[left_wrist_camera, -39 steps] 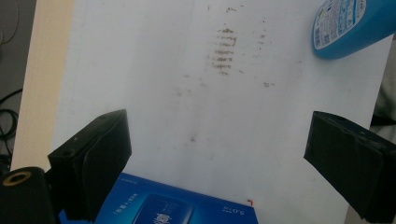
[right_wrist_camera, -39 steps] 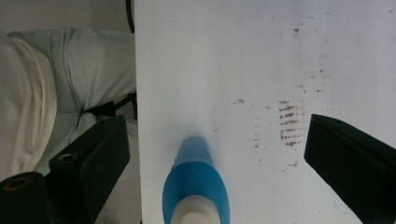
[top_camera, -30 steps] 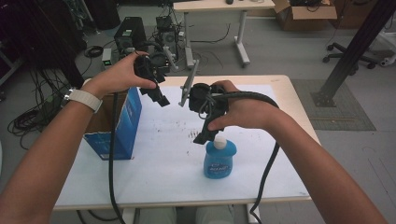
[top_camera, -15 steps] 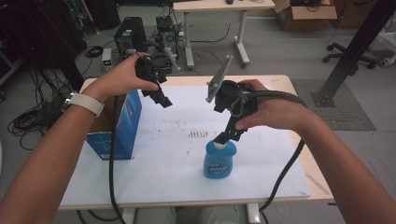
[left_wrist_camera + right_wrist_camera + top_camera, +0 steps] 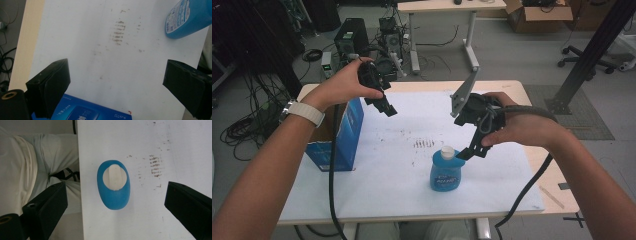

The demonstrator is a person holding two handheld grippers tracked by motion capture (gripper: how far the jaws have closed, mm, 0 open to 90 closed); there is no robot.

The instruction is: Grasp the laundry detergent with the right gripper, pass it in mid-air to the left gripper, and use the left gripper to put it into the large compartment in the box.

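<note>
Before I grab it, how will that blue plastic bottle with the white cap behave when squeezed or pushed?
The blue plastic bottle looks smooth and glossy, so probably slippery. It stands upright on an oval base, seen from the right tool, so likelier to tip across its narrow side. Thin plastic may flex.

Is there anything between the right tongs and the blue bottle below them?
Nothing visible. The right tongs hang open directly above the blue bottle, looking straight down on its white cap. The white sheet around the bottle is bare apart from dark smudges; the blue box stands well off to the left.
</note>
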